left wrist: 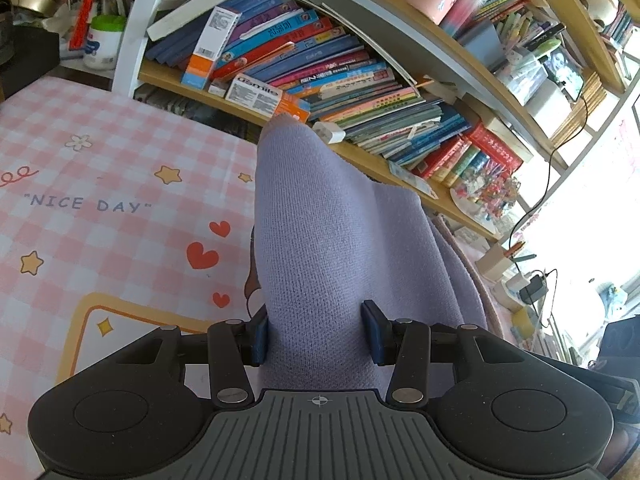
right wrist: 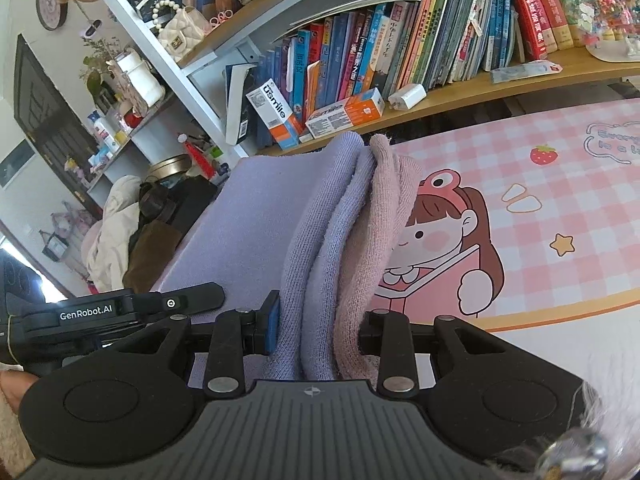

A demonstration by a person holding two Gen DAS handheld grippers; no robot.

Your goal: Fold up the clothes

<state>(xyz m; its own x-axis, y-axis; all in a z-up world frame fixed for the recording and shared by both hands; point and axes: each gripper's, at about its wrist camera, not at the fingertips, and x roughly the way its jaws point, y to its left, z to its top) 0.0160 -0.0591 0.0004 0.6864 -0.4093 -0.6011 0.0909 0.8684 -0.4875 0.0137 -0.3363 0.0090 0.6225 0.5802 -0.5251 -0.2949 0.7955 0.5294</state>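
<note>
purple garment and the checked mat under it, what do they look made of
The purple garment looks like a soft knit, maybe wool or acrylic: fine ribbed loops show, with a matte, slightly fuzzy surface. The checked mat looks like smooth printed vinyl or plastic: flat and creaseless with crisp cartoon prints, though a coated cloth is possible.

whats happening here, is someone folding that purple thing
Yes. A person is working with a handheld two-finger gripper in each hand, folding a lavender knit garment above a pink checked cartoon table mat. The left gripper has a raised fold of the knit between its fingers. The right gripper is shut on several bunched layers, lavender with a pinkish knit layer alongside. The cloth is lifted off the mat, stretched between both grippers, with a crowded wooden bookshelf behind.
</note>
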